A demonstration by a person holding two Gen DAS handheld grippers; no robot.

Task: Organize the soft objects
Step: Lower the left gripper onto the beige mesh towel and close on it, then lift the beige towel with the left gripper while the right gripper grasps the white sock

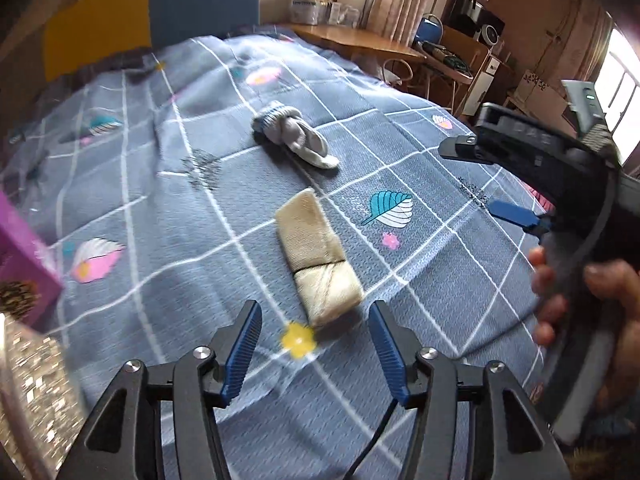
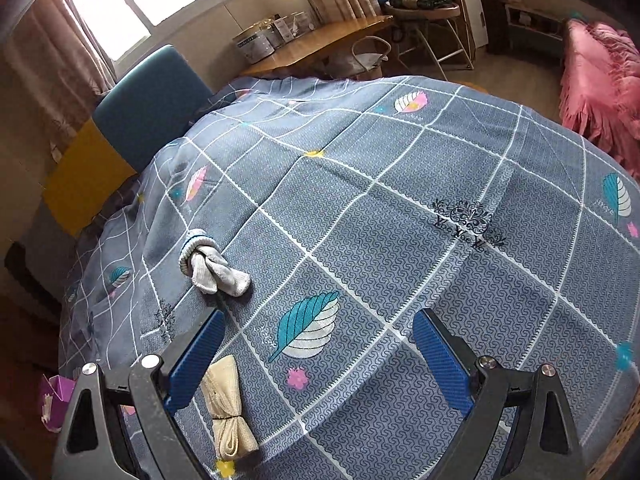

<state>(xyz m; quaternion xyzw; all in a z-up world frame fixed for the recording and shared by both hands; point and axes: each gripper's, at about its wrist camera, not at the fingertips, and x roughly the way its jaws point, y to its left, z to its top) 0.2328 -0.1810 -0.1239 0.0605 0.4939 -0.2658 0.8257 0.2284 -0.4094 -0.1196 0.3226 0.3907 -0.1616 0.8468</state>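
On the grey-blue checked bedspread [image 1: 168, 216] lie two sock bundles. A folded beige sock bundle [image 1: 316, 256] lies just ahead of my left gripper [image 1: 314, 344]. That gripper is open, with the bundle's near end reaching between the fingertips without touching the pads. Farther off lies a rolled grey sock bundle [image 1: 294, 136] with a blue-striped cuff. The right gripper [image 1: 468, 178], held by a hand [image 1: 560, 300], hovers at the right. In the right wrist view my right gripper [image 2: 320, 352] is open over bare bedspread. The beige bundle [image 2: 230, 408] lies by its left finger and the grey bundle [image 2: 212, 264] is beyond.
A purple bag [image 1: 20, 248] and a glittery object [image 1: 32, 380] sit at the left edge. A blue headboard [image 1: 204, 0] stands behind the bed. A wooden desk [image 2: 320, 40] with containers lies beyond, and a pink blanket [image 2: 600, 80] is at the right.
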